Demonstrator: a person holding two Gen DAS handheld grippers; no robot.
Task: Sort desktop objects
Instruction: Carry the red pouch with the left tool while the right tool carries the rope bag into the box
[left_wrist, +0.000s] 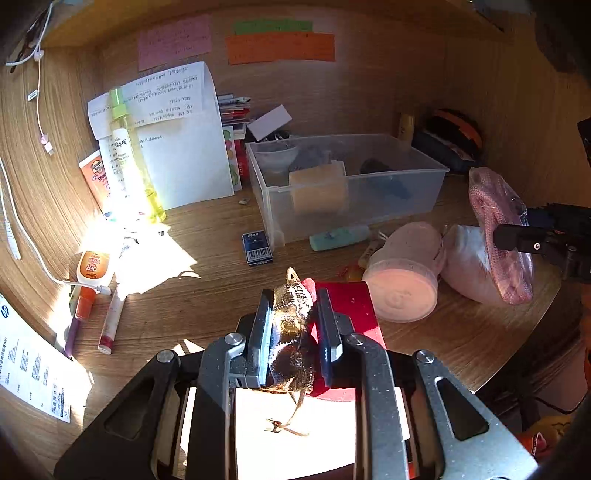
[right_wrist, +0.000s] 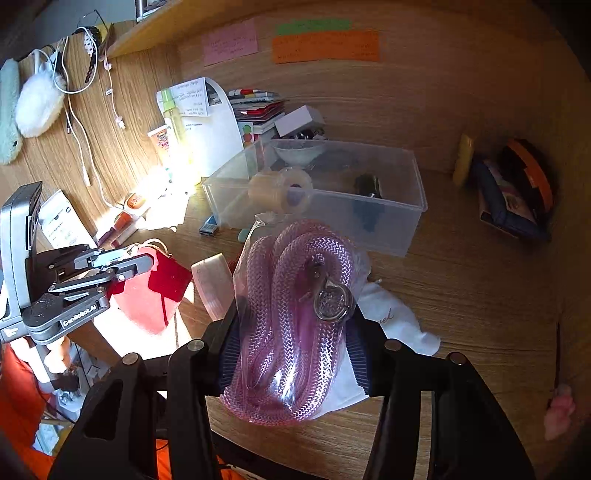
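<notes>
Sunlit wooden worktop carries a clear plastic bin at its far side. Near it, the left gripper pinches a gold mesh pouch above a red card; the right gripper clamps a bagged pink braided rope.

One clear storage bin. Behind it: three coloured sticky notes, one book stack. Left of it: one spray bottle, two tubes, perhaps two pens, one staple box. Right of it: one pink tub.
</notes>
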